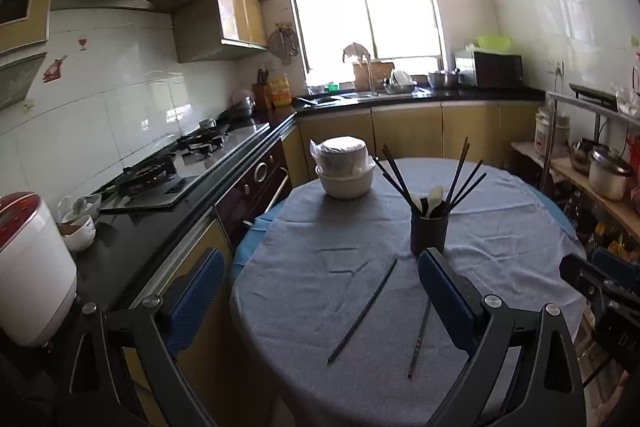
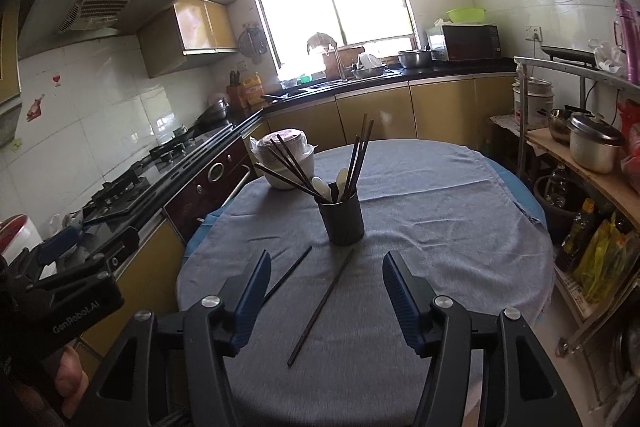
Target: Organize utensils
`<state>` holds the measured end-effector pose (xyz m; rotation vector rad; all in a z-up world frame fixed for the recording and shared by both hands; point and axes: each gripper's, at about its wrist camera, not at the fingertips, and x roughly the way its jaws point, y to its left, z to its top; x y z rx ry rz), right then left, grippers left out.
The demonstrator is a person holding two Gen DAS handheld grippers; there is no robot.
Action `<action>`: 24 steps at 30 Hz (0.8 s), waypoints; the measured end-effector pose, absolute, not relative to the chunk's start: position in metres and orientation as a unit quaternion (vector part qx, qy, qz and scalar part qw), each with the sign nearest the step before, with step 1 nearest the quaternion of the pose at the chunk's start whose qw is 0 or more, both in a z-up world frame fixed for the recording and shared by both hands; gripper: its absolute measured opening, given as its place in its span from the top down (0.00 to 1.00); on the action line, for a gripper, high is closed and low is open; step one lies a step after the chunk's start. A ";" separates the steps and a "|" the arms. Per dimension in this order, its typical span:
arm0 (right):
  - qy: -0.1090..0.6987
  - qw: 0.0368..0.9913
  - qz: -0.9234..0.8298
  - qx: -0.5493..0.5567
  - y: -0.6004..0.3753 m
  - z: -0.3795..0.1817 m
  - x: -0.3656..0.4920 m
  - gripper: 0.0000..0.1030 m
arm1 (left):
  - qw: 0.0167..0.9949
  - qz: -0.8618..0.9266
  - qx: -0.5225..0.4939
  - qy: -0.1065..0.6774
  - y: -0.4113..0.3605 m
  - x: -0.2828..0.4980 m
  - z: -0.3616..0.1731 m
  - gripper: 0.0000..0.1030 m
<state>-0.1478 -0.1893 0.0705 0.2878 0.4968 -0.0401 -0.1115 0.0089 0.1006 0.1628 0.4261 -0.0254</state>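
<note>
On table (image 2: 420, 187) — two chopsticks (image 2: 322, 303) loose | left gripper (image 1: 320, 303), right gripper (image 2: 324, 295) spread, empty | cup (image 2: 343, 221) contents half-hidden

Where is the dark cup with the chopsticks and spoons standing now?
In both views the dark cup stands upright near the middle of the round table, just beyond the two loose chopsticks, with the stack of white bowls behind it to the left.

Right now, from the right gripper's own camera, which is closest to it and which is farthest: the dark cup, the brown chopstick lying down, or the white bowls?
1. Brown chopstick, lying on the cloth between the fingers.
2. Dark cup, mid-table.
3. White bowls, far left edge.
</note>
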 end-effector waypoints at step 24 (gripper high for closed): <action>0.219 0.968 -0.025 0.117 -0.177 0.065 -0.191 0.39 | 0.983 0.002 0.047 0.177 0.023 -0.144 0.092 0.05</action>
